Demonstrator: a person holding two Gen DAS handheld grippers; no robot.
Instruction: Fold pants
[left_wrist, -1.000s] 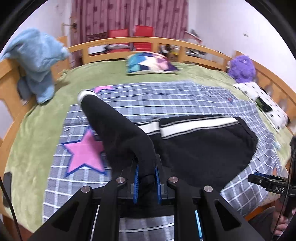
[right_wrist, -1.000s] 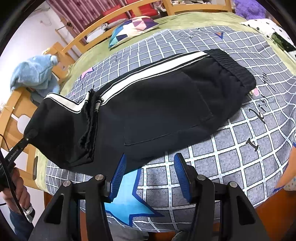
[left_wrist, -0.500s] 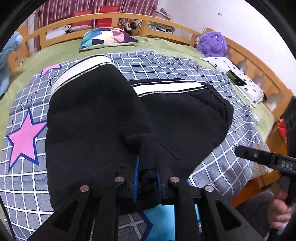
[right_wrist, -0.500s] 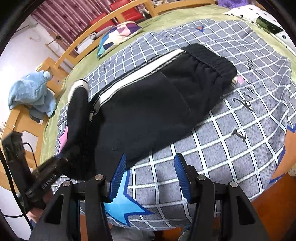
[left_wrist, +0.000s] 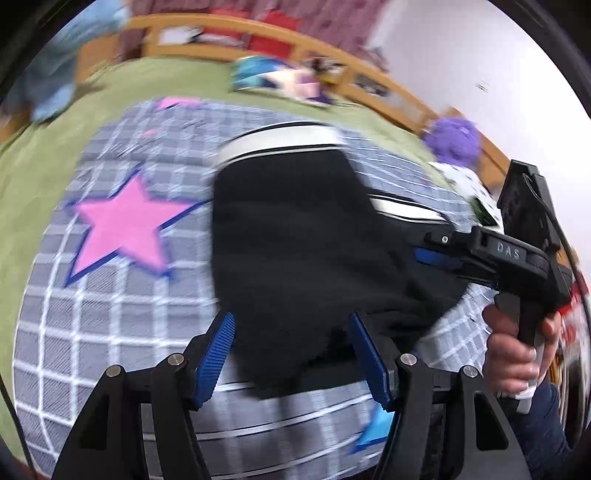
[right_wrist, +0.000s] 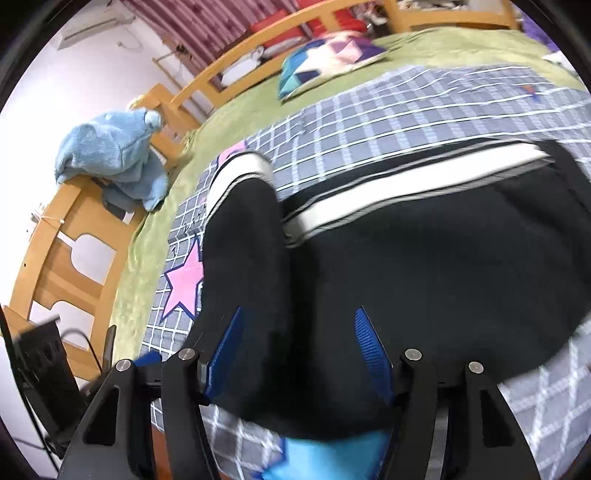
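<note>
Nearby, plush toy (left_wrist: 452, 142), pillow (right_wrist: 328, 61), blue garment (right_wrist: 110, 155) around pants (right_wrist: 424, 266).

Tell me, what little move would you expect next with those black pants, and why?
Probably the left gripper draws back: its jaws are opening and no longer pinch the black pants, whose folded-over leg lies on the checked blanket. The right gripper is opening over the fabric too.

Home bedroom. Wooden bed frame (right_wrist: 74, 236) with curved slatted rail round mattress. Green blanket (right_wrist: 236, 110) over bed, grey checked sheet with pink star (left_wrist: 122, 225) on top. Patchwork pillow (right_wrist: 328, 59) near far rail. Blue plush toy (right_wrist: 114, 155) draped on rail at left edge, purple plush toy (left_wrist: 452, 142) at right edge. Maroon curtains (right_wrist: 229, 26) on far wall, red chairs (right_wrist: 295, 26) below them. Walls plain white.
</note>
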